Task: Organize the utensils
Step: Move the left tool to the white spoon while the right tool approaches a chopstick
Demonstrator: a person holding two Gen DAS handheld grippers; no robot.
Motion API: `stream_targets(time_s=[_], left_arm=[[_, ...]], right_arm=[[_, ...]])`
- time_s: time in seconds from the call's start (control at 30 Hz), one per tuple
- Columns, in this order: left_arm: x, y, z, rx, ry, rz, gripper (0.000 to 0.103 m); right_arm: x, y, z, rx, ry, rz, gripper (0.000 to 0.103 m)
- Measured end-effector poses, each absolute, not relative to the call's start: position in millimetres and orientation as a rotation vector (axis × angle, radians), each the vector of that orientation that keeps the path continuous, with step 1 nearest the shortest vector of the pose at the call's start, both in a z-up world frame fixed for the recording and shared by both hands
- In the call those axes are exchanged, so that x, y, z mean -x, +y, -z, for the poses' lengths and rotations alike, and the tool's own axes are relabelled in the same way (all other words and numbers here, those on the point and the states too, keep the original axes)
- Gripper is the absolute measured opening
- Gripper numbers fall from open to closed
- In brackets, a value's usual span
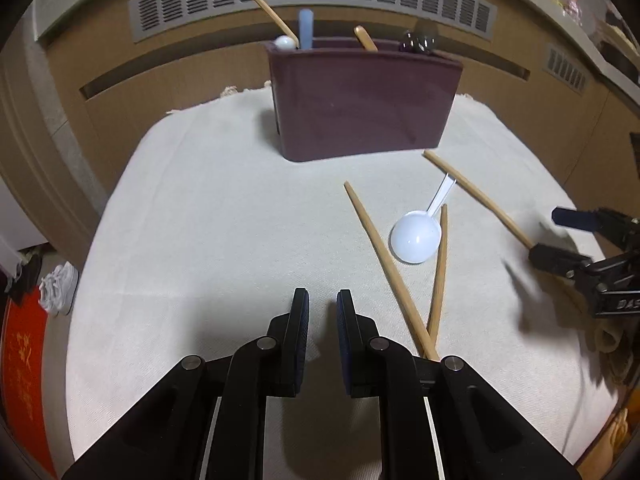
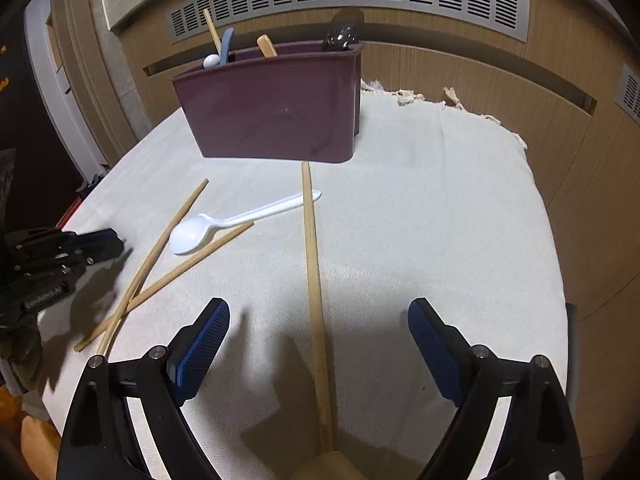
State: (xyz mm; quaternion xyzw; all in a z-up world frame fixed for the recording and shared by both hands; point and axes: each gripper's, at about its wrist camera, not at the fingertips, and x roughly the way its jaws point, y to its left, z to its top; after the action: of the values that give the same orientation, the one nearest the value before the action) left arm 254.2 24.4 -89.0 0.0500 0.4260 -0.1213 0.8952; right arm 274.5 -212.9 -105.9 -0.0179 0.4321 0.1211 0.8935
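Straddling the long stick [image 2: 316, 300], right fingers [image 2: 208, 336] spread wide; left fingers [image 1: 300, 320] narrow, empty.

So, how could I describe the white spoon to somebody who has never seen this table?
Start at the dark purple utensil holder standing on the white cloth. In front of it several wooden sticks lie flat, and the white plastic spoon lies among them, its bowl next to two crossed sticks. It is the only white, round-ended piece lying on the cloth.

Tablecloth [image 2: 420, 220]: matt woven cloth, frayed fringe. Chopsticks [image 2: 314, 280]: pale smooth wood. Spoon [image 2: 224, 224]: glossy white plastic. Holder [image 2: 276, 116]: smooth maroon plastic, satin. Gripper pads [image 2: 200, 348]: ribbed blue rubber.
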Motion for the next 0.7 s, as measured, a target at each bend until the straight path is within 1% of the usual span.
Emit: stream_targets(time_s=[0.3, 0.37, 0.43, 0.5, 0.6, 0.63, 0.7], left_arm=[[-251, 41, 80, -0.029, 0.859, 0.243, 0.016], [-250, 41, 82, -0.027, 0.867, 0.253, 0.017], [-249, 40, 85, -0.031, 0.881, 0.262, 0.018], [-248, 39, 87, -0.033, 0.888, 0.269, 0.022], [-246, 38, 86, -0.032, 0.891, 0.273, 0.026], [-247, 38, 86, -0.031, 0.892, 0.274, 0.026], [-247, 34, 84, -0.034, 0.891, 0.285, 0.027]], right_arm=[[-296, -208, 112, 0.067, 0.921, -0.260, 0.088], [-303, -198, 111, 0.091, 0.920, -0.285, 0.077], [-314, -187, 112, 0.113, 0.942, -0.311, 0.052], [-324, -183, 114, 0.120, 0.951, -0.304, 0.049], [-334, -179, 116, 0.140, 0.945, -0.282, 0.040], [-336, -177, 115, 0.147, 0.952, -0.293, 0.026], [-335, -175, 113, 0.154, 0.969, -0.305, 0.008]])
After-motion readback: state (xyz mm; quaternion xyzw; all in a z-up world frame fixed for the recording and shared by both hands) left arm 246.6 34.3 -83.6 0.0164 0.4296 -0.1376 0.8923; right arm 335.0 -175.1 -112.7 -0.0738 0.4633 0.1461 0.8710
